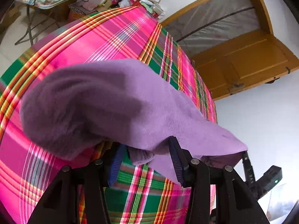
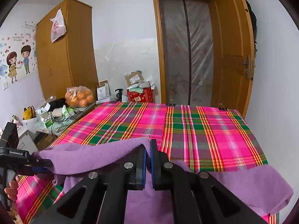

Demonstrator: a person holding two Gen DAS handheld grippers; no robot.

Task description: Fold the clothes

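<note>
1. The soft lilac fleece cloth (image 2: pixel 89 156), a plush, towel-like piece, hangs lifted just above the bright pink, green and orange plaid cloth (image 2: pixel 205 130) that covers the desk; part of it spills down over the near edge at the right.

2. Judging by its sag and rounded folds, it is light, limp and not slippery; nothing in it is fragile. It will not hold a line by itself, so a fold needs both corners or an edge pulled taut.

3. The best hold is on a hem or corner, pinched through a single or double layer, not on the bulging middle.

4. The right tongs (image 2: pixel 148 165) are clenched on a ridge of the fleece, which rises between the blue pads and drapes off to both sides.

5. The left tongs (image 1: pixel 147 160) stand released: the ribbed blue pads are well apart, a fold of the fleece hangs between them and the cloth lies over their tips without being pinched. From the right wrist they show at the far left edge of the fleece.

6. Beyond the cloth the plaid surface lies bare to its far edge; behind it stand a cluttered side table (image 2: pixel 56 119) and an open wooden door (image 2: pixel 231 56).
</note>
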